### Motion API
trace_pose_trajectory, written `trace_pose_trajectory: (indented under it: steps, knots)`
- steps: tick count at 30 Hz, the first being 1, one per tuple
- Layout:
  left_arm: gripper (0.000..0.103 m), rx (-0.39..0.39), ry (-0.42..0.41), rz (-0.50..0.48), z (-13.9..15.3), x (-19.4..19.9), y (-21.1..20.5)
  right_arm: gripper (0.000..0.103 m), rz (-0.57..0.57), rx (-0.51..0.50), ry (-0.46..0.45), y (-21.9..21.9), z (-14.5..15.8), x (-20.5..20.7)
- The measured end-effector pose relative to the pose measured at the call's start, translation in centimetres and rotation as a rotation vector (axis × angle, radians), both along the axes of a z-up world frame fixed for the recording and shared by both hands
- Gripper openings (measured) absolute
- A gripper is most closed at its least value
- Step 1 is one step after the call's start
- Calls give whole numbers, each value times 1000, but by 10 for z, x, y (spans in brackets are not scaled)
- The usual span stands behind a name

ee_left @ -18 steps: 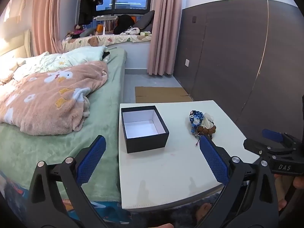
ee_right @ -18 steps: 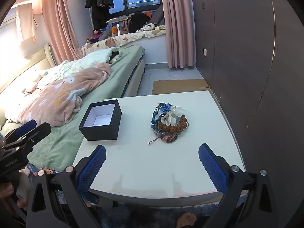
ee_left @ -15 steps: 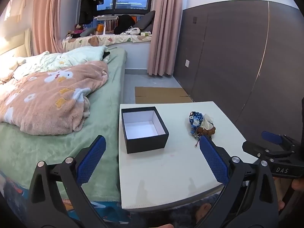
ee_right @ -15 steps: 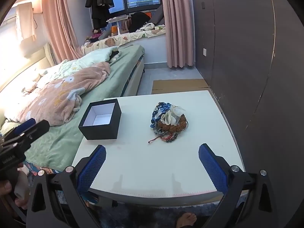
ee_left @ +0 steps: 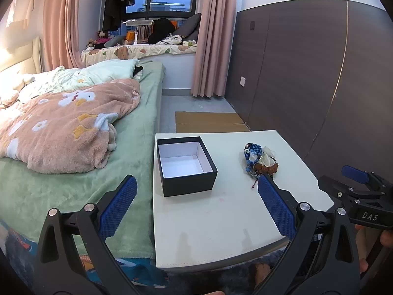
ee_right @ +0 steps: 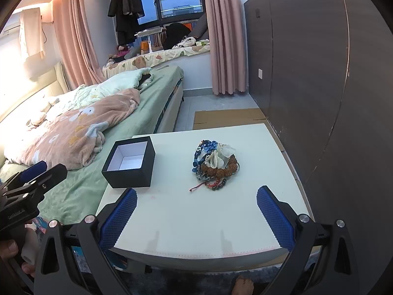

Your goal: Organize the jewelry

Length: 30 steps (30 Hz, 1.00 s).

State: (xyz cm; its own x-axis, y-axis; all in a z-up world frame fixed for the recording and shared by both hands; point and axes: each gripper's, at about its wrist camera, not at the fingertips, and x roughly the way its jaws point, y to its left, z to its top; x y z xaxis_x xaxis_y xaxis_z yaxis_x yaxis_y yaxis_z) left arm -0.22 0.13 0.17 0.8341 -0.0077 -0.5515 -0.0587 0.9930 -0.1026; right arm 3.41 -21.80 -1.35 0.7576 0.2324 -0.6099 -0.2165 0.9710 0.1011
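Left wrist view: showing the left gripper (ee_left: pixel 195 207) gaping wide, gripping nothing, the black box (ee_left: pixel 186 165) lying ahead between its fingers, the jewelry pile (ee_left: pixel 259 161) sitting just past the right fingertip. Right wrist view: revealing the right gripper (ee_right: pixel 196 217) spread empty, pile (ee_right: pixel 216 166) resting ahead between its fingers on the white table (ee_right: pixel 196 221), a bare foot (ee_right: pixel 243 285) peeking below.
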Motion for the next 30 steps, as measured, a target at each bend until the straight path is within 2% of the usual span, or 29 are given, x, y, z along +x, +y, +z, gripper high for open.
trace_pose_trajectory:
  steps: [19,24,30]
  knots:
    - [98,-15,7,21,-4,0,5,96,7,6,-4,3,0,-9]
    - [98,-1,9,23,-6,-5,4,96,2,30,-10,0,1,-11]
    - [98,12,11,23,-7,-9,1,96,-7,14,-8,0,1,-13]
